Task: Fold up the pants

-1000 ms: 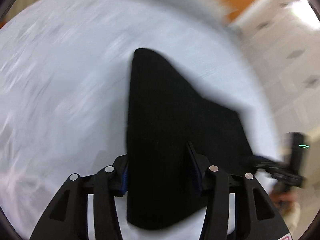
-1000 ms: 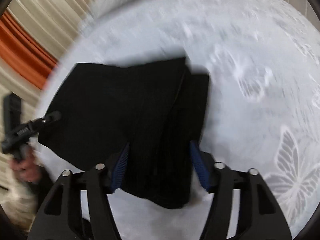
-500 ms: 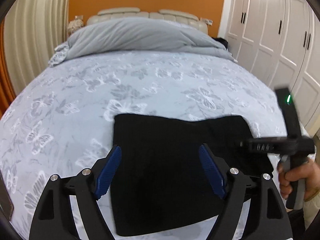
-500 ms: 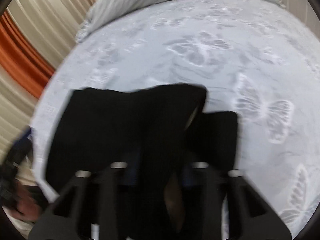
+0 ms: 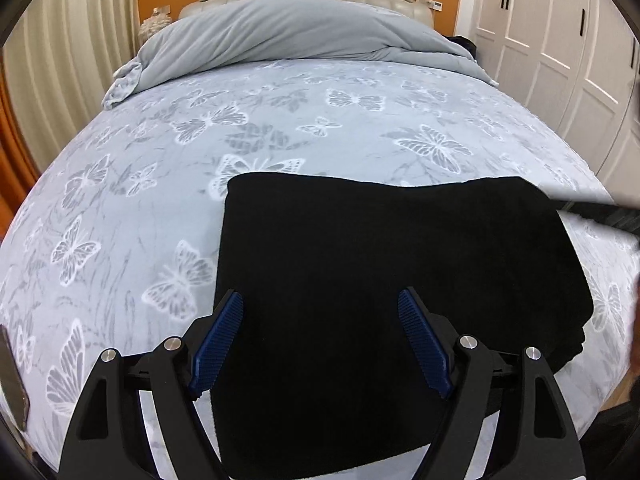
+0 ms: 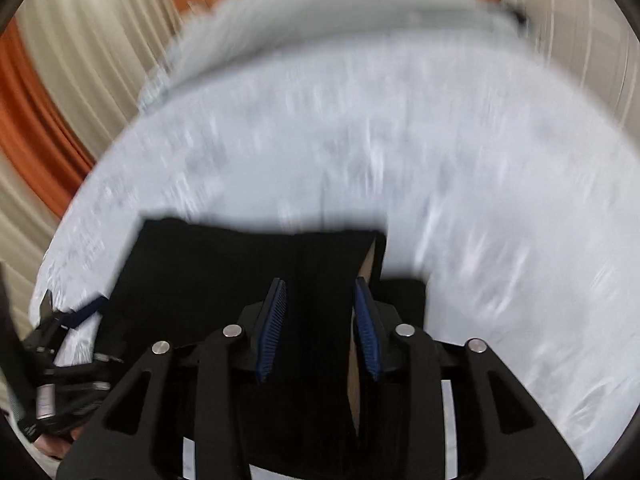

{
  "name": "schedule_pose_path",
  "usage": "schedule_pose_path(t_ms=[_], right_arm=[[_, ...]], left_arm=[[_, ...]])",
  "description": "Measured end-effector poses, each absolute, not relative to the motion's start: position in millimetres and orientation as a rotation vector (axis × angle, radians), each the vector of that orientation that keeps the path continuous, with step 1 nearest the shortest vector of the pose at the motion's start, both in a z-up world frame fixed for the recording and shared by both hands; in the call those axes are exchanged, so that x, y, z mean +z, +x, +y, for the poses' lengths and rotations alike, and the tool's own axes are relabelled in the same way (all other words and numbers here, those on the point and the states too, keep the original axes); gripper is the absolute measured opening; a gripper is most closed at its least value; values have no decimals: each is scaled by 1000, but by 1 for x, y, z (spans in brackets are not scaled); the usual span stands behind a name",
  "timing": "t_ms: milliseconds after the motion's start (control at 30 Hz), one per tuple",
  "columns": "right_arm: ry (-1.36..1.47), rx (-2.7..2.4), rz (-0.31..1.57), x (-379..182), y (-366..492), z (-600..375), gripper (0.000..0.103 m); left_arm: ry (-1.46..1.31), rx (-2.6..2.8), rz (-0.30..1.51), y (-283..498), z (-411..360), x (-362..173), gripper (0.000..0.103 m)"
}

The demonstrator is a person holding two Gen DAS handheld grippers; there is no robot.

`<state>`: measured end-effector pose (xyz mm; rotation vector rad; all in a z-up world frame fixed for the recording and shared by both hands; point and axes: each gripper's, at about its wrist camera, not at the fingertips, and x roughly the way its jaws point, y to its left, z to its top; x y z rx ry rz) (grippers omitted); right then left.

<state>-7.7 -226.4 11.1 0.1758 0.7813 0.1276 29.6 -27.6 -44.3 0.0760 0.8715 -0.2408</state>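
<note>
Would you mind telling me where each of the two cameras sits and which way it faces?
Left wrist: on the left gripper, looking down its open fingers over the black pants and up the bed; the right gripper's tip shows at right.
Right wrist: on the right gripper, tilted down at a raised fold between its pads; blurred.
Shared: pants, bed.

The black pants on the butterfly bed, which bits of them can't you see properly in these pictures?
- Left wrist view: the black folded pants lose their near edge behind the left hand-held gripper and the frame bottom.
- Right wrist view: motion blur smears the pants' folds and the pale blue butterfly-print bedcover.
- Right wrist view: whether the right hand-held gripper pinches the fabric is unclear.
</note>
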Motion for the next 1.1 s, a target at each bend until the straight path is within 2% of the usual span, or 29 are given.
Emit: schedule_pose_path(t_ms=[100,233,267,300,333,367,433,533,633,733,833,867,900,1100], right_arm=[[210,244,753,18,0,-212,34],[141,251,925,-32,42,-195,33],[125,207,960,-46,52,-201,29],[150,177,993,-60,59,-211,20],[223,171,1008,-69,67,-227,7],[362,156,1013,-68,70,-247,2],[393,150,989,-52,59,-254,9],[291,226,903,-23,38,-230,10],[177,99,1017,-60,50,-230,12],[374,146,1013,-56,40,-265,12],[263,140,956,-27,1,-269,27],[256,150,954,-26,-11,-269,46],[268,168,958,-27,-24,-271,52],[324,280,1034,-68,-56,-262,53]], left_arm=[[91,-238,870,29,-29,-45,80],[132,-216,865,29,-33,-50,80],[144,-212,862,29,-35,-50,80],[154,-210,860,29,-35,-51,80],[159,-210,860,29,-36,-51,80],[163,-211,858,29,-36,-51,80],[167,-205,862,30,-36,-51,82],[130,-212,887,34,-31,-50,82],[105,-211,888,36,-27,-48,83],[101,-197,894,36,-23,-49,83],[86,-205,883,32,-15,-44,83],[84,-205,878,32,-14,-43,83],[79,-203,874,32,-12,-42,83],[-11,-233,870,34,-4,-35,84]])
